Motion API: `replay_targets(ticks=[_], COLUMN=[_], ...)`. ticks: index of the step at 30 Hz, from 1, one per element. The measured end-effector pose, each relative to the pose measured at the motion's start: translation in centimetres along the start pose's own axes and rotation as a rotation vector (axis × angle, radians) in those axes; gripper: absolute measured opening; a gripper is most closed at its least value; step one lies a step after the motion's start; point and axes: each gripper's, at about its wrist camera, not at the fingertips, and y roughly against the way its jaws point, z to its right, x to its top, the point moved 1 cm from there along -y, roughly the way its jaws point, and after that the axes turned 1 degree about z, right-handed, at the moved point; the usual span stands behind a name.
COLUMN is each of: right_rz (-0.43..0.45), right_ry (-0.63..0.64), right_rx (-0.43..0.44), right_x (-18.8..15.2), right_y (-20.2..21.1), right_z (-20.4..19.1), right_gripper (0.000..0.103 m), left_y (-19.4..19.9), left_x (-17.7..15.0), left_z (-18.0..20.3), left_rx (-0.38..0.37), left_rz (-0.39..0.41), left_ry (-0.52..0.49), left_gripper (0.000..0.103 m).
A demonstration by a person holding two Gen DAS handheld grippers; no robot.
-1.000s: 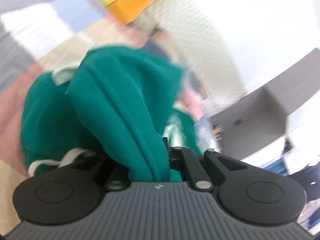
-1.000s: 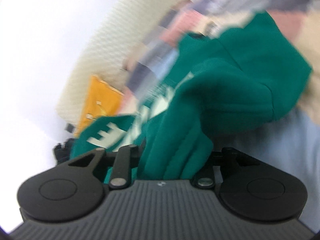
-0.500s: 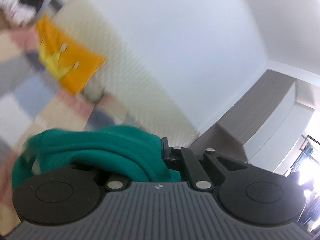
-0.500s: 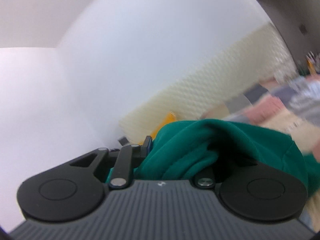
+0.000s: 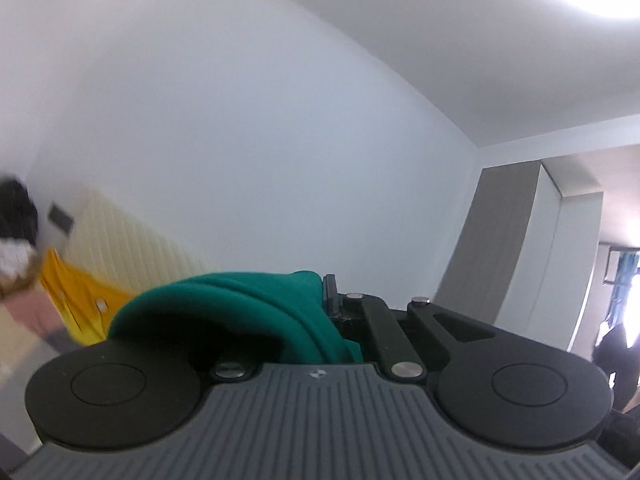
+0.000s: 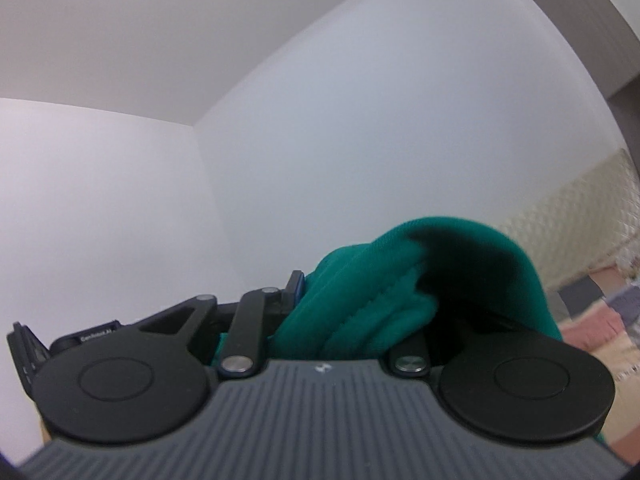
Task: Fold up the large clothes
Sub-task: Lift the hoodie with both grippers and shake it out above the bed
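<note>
- left gripper (image 5: pixel 320 312) jaws clamped on a bunch of the green garment (image 5: pixel 248 300), raised toward wall and ceiling
- right gripper (image 6: pixel 340 312) likewise pinches green garment (image 6: pixel 400 276) (bed barely visible)
- Step: lift and shake-out, likely; next lower and spread flat on the bed (image 6: pixel 592 320)
- No containers visible

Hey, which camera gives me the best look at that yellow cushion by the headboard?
The left wrist view. The yellow cushion shows there at the left edge, blurred, leaning at the foot of the cream headboard beside the green garment pinched in the left gripper. The right wrist view shows none of it, only headboard and garment.
</note>
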Motion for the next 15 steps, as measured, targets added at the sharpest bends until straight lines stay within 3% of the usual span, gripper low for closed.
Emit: replay_targets(ticks=[4,8,11,15], right_rz=[-0.01,-0.07,-0.129,-0.21], right_ry=[-0.004,-0.025,-0.056,-0.093], right_rx=[0.008,-0.03,-0.074,-0.146], right_x=[0.4,-2.4,-6.2,-13.0], right_y=[-2.7,-7.2,-11.6,-18.0], right_z=[-0.1,2.4,6.0,12.8], right_gripper=[0.028,0.028,0.028,0.028], left_y=[-1.2,-5.1,-9.2,-16.9], left_x=[1.9,0.2,-3.2,-10.5], left_z=[0.2,-3.0,-7.0,-14.5], left_rx=[0.049,0.1,0.131,0.17], left_rz=[-0.009,-0.077,-0.15,-0.258], left_ry=[-0.092,-0.107,-0.083,-0.026], left_gripper=[0.004,0.004,0.004,0.004])
